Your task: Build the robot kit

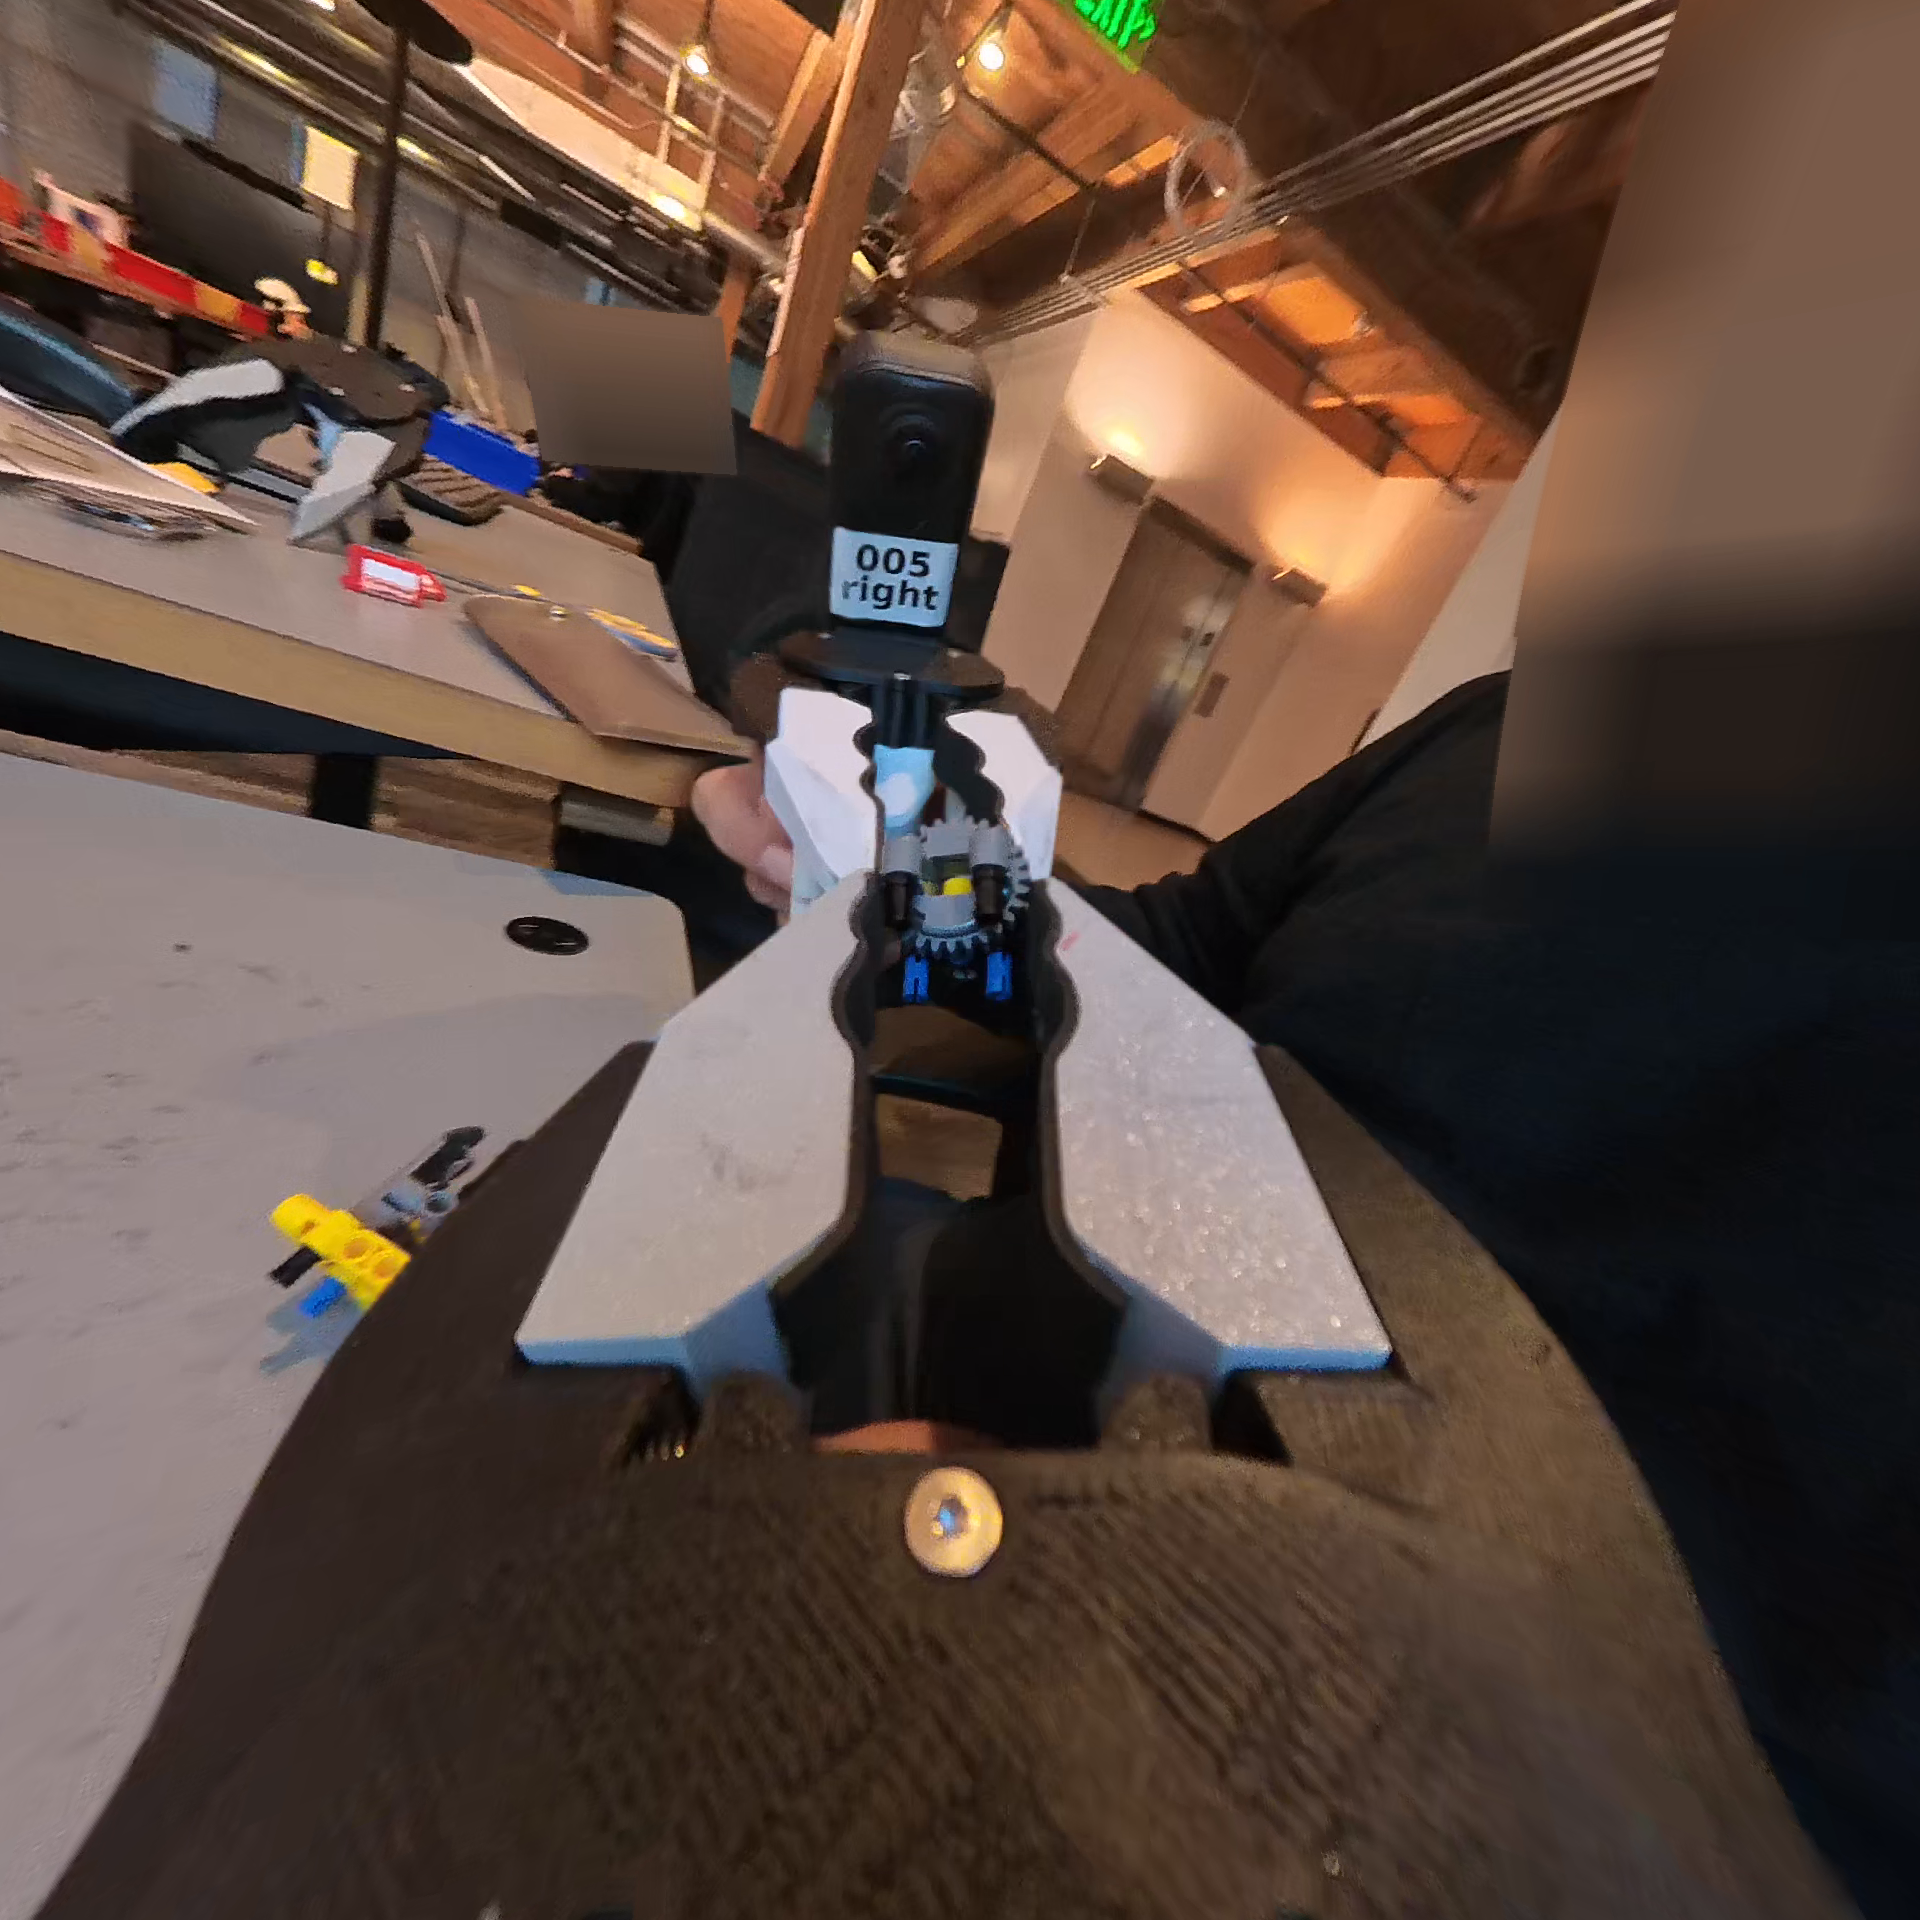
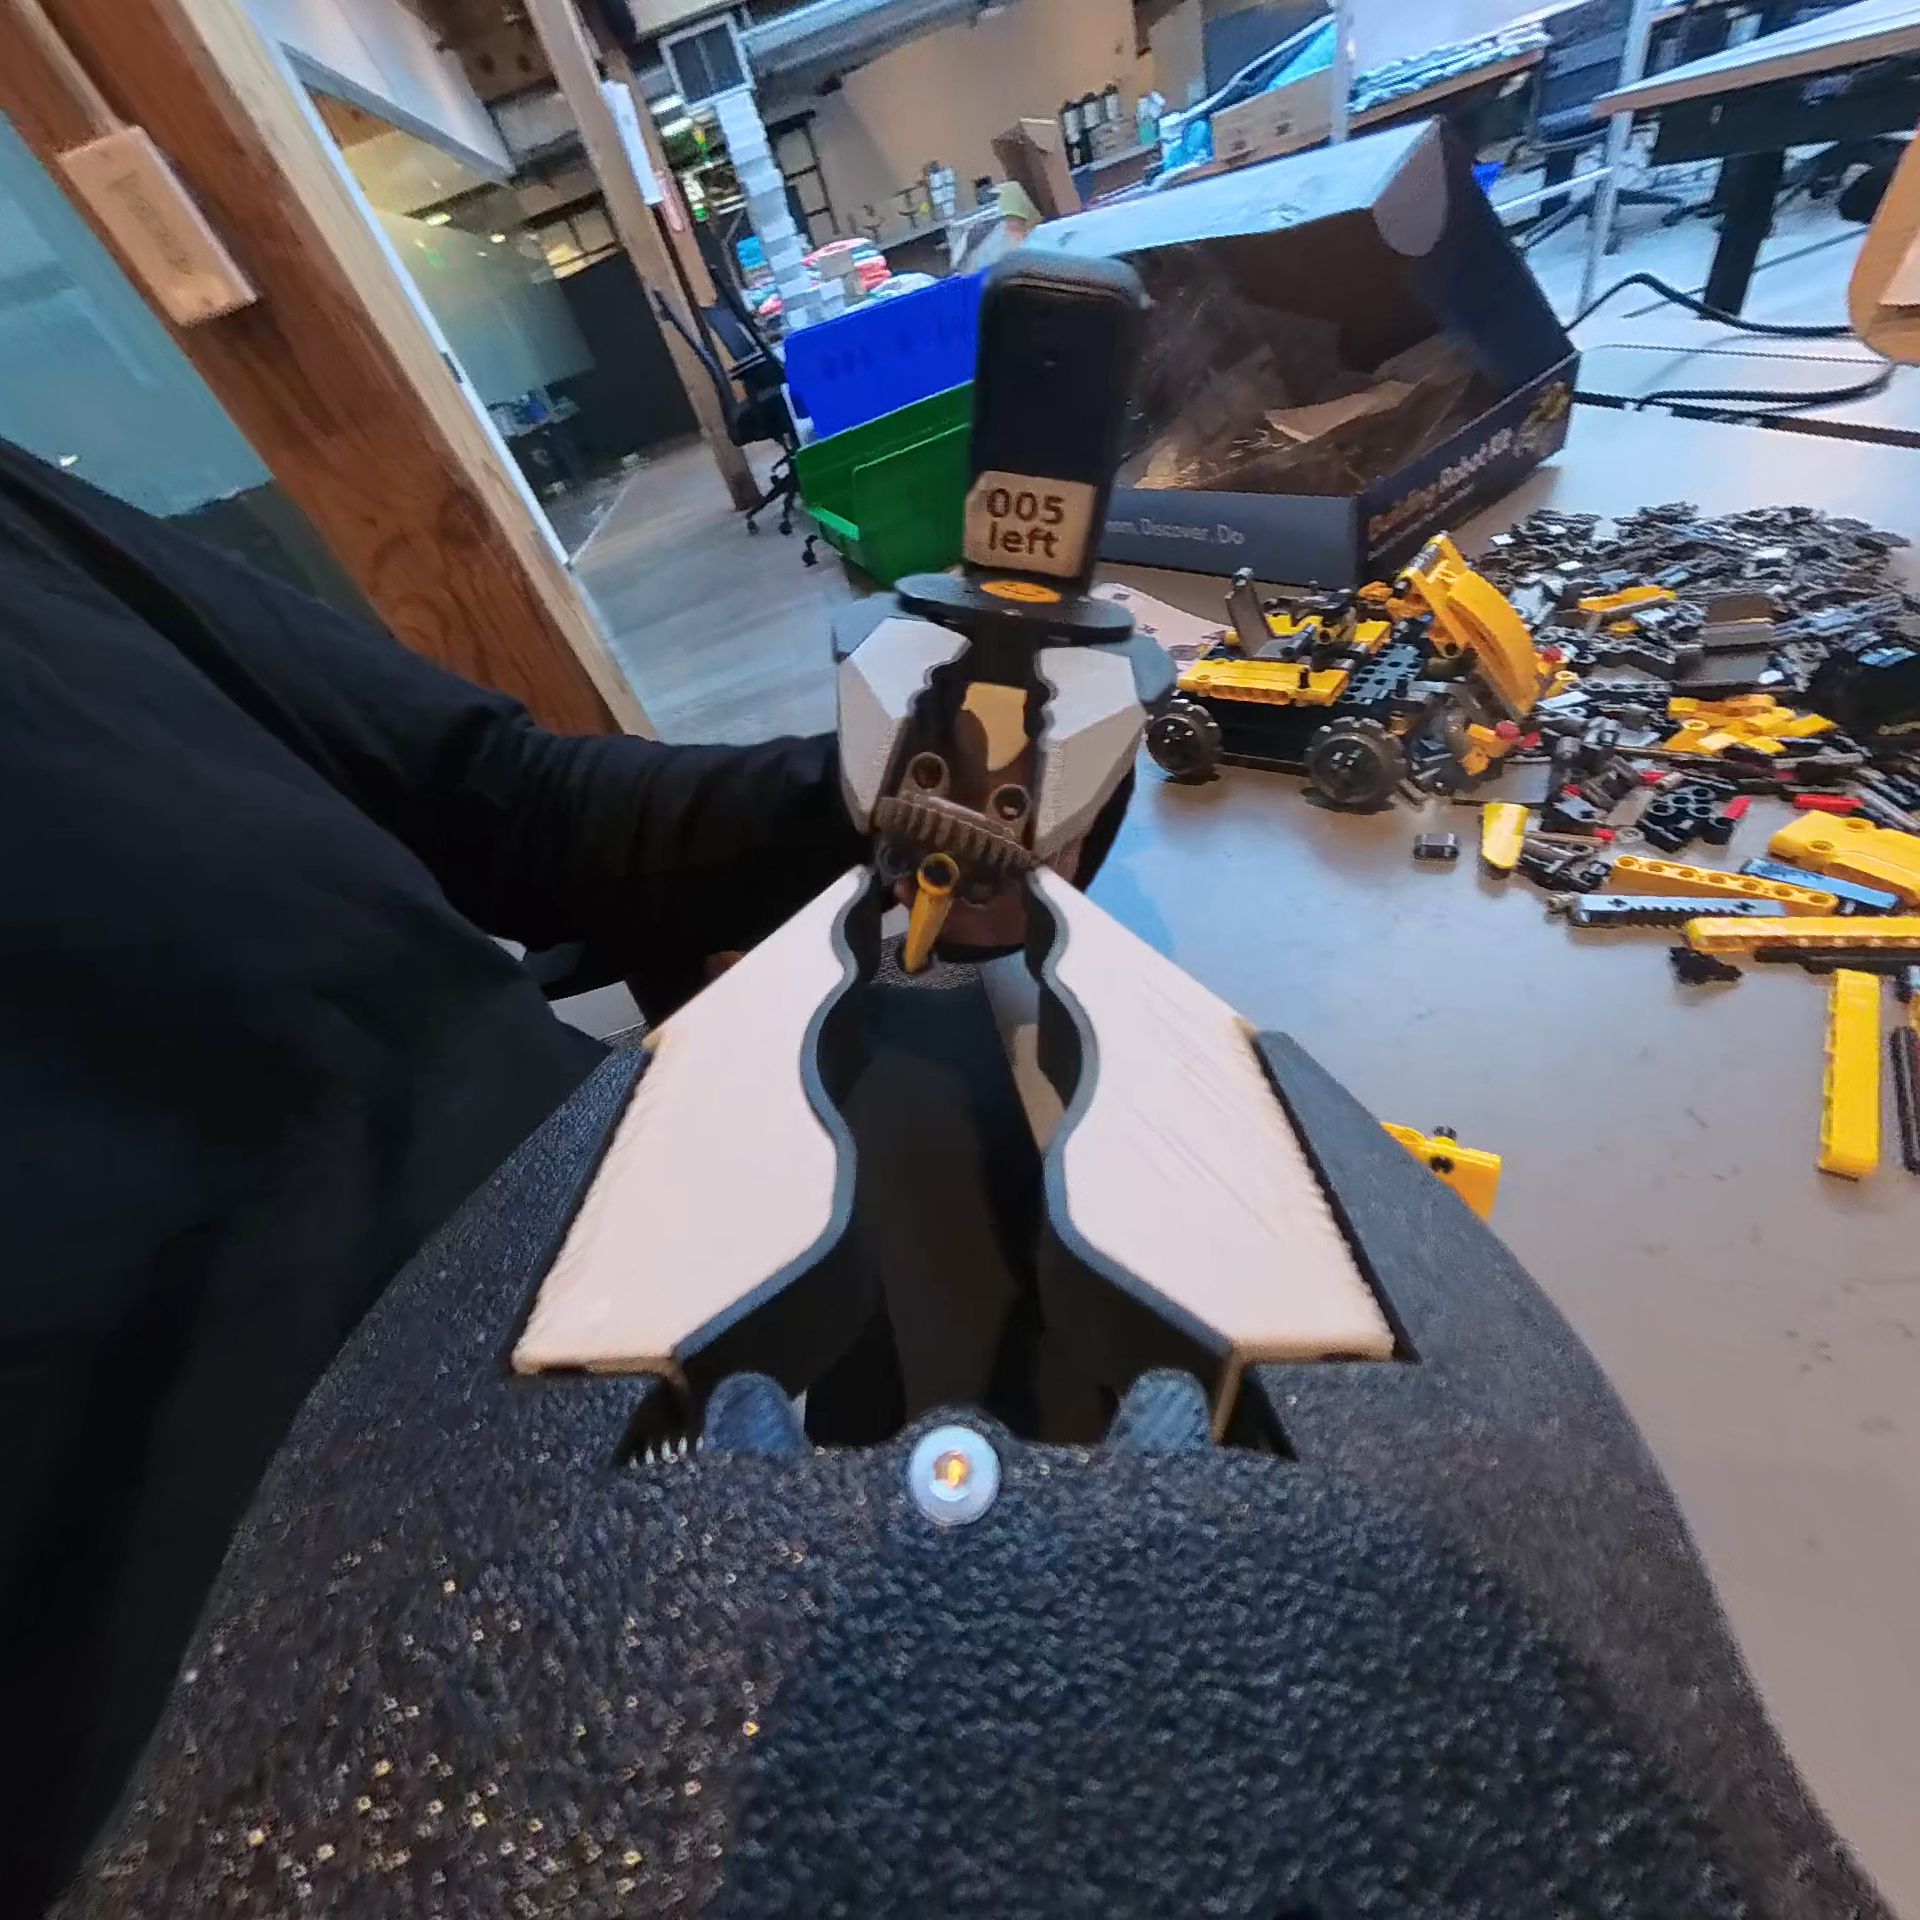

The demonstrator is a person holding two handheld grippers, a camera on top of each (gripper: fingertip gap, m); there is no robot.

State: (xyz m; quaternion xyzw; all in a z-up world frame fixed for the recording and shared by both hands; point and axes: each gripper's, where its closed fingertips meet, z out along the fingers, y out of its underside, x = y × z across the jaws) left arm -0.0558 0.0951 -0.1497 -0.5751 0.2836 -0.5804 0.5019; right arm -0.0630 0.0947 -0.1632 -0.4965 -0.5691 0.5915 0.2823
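left gripper (image 1: 951,925) clenched on gear assembly (image 1: 961,904) | right gripper (image 2: 951,883) gripping same assembly, 12 o'clock | yellow toy loader (image 2: 1361,675) 2 o'clock

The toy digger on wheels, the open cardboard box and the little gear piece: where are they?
toy digger (image 2: 1382,675), right wrist view, on its black body.
cardboard box (image 2: 1455,520), right wrist view, on its dark front wall.
gear piece (image 1: 951,914), left wrist view, on its grey toothed wheel.
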